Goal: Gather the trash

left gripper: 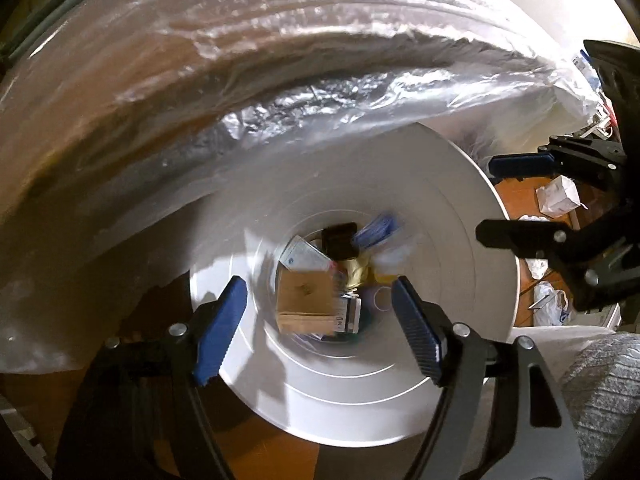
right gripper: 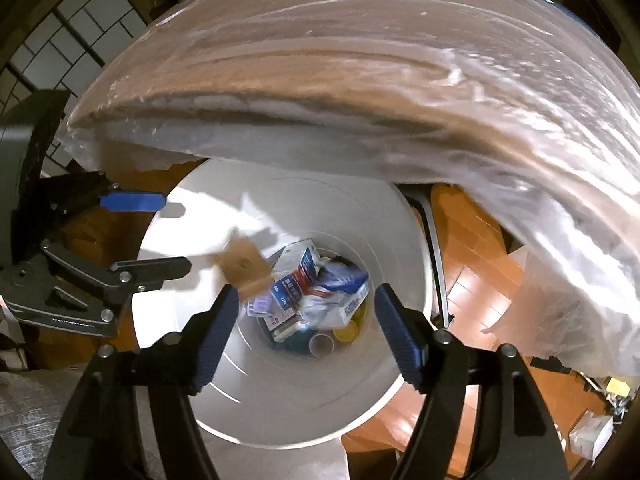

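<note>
Both the left gripper (left gripper: 320, 320) and right gripper (right gripper: 304, 328) hover spread wide and empty above the white bin (left gripper: 460, 264), where a cardboard box (left gripper: 306, 300), cartons and wrappers lie, beneath a clear plastic bag (left gripper: 240, 80).

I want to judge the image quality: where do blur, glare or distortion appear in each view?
Left wrist view: the clear plastic bag is streaked by motion blur and white glare; the brown cardboard piece looks smeared. Right wrist view: the cardboard piece is blurred, the orange wooden floor shows glare, and fisheye bends the round white bin's rim.
</note>
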`<act>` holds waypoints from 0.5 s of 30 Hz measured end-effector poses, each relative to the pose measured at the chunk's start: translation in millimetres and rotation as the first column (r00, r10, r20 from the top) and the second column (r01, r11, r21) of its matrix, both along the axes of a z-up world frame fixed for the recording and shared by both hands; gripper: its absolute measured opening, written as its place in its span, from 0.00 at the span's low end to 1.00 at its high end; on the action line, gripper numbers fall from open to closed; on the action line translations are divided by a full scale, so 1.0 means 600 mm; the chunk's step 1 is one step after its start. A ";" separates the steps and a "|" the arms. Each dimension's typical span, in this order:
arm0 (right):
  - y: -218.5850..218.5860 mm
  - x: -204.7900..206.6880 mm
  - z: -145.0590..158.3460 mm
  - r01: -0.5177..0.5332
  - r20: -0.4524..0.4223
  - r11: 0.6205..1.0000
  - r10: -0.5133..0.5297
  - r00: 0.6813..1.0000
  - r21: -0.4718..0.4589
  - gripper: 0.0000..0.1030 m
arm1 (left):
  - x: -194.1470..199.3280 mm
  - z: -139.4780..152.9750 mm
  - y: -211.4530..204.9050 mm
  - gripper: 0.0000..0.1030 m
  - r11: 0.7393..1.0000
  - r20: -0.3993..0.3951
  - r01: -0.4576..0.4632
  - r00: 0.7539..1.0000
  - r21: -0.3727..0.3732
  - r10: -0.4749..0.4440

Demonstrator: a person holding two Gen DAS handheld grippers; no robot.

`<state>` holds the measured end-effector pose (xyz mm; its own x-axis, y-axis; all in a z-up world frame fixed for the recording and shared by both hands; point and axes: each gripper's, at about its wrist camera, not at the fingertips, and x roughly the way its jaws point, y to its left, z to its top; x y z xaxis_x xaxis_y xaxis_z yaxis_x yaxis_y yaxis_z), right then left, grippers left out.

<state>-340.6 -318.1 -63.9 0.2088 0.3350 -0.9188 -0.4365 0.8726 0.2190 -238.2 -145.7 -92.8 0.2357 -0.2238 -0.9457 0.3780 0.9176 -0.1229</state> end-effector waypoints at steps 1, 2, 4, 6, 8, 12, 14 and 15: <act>-0.003 0.001 0.002 0.004 0.000 1.000 -0.004 1.000 0.005 0.68 | -0.003 0.008 0.003 0.73 1.000 0.001 -0.003 1.000 -0.006 0.003; -0.005 -0.001 0.009 0.006 -0.001 1.000 -0.006 1.000 0.010 0.68 | -0.006 0.020 0.004 0.73 1.000 0.006 -0.003 1.000 -0.013 0.003; -0.009 -0.007 0.043 0.003 0.021 1.000 -0.003 1.000 0.026 0.68 | -0.012 0.054 0.008 0.73 0.999 0.031 0.010 0.999 -0.045 -0.008; -0.017 -0.013 0.096 -0.014 0.080 0.997 0.008 0.997 0.073 0.71 | -0.022 0.117 0.011 0.73 0.994 0.102 0.041 0.994 -0.105 -0.030; -0.026 -0.014 0.142 -0.010 0.147 0.993 -0.008 0.989 0.116 0.86 | -0.016 0.178 0.033 0.83 0.987 0.192 0.055 0.981 -0.150 -0.025; -0.075 0.049 0.211 0.097 0.301 0.986 -0.134 0.944 0.135 0.96 | 0.039 0.266 0.087 0.98 0.987 0.403 -0.035 0.910 -0.158 0.097; -0.102 0.099 0.214 0.186 0.334 0.977 -0.212 0.919 0.107 0.96 | 0.091 0.269 0.119 0.98 0.980 0.420 -0.122 0.890 -0.157 0.178; -0.122 0.141 0.210 0.242 0.344 0.965 -0.263 0.901 0.104 0.96 | 0.121 0.266 0.132 0.98 0.974 0.421 -0.158 0.882 -0.163 0.213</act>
<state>-256.2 -391.2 62.1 0.5992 0.2783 -0.7507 -0.2611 0.9543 0.1453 -165.9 -66.4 66.5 0.6637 -0.2407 -0.7082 0.2433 0.9648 -0.0999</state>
